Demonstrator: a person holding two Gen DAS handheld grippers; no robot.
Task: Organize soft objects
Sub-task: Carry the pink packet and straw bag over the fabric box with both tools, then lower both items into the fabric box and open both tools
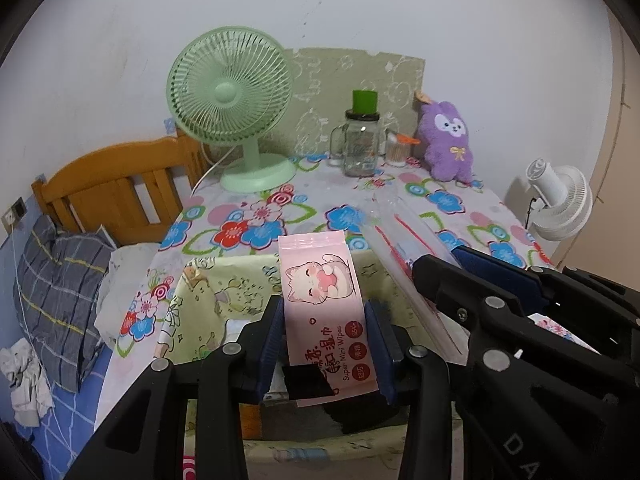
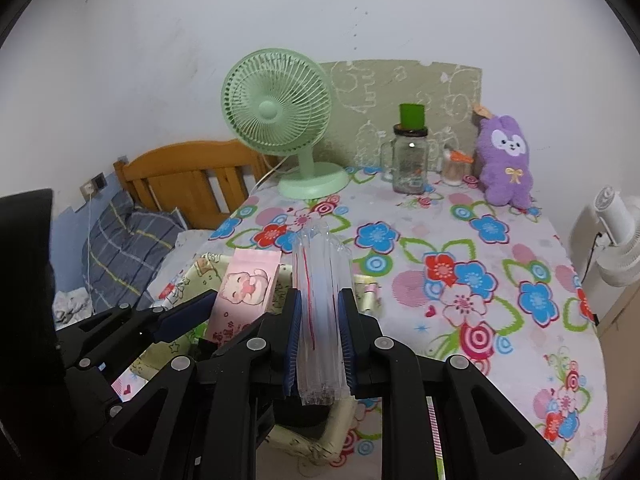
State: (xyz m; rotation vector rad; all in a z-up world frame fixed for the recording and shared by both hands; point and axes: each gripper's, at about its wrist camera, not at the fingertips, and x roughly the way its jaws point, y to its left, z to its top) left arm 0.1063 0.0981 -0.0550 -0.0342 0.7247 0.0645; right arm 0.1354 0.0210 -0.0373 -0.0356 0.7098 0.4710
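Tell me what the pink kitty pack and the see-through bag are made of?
Pink wet wipes pack: looks like thin matte plastic film, smooth with printed cat and crimped top edge. Clear zip bag: glossy transparent plastic, probably soft; it shines, wrinkles, and has a red zip line.

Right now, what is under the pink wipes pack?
Under the pink wipes pack, held by the left gripper, is the pale green cartoon-print bin. Most of its inside is hidden by the pack and fingers.

Left gripper clamped, fingers pointing forward and level. Right gripper likewise clamped, positioned just beside it.
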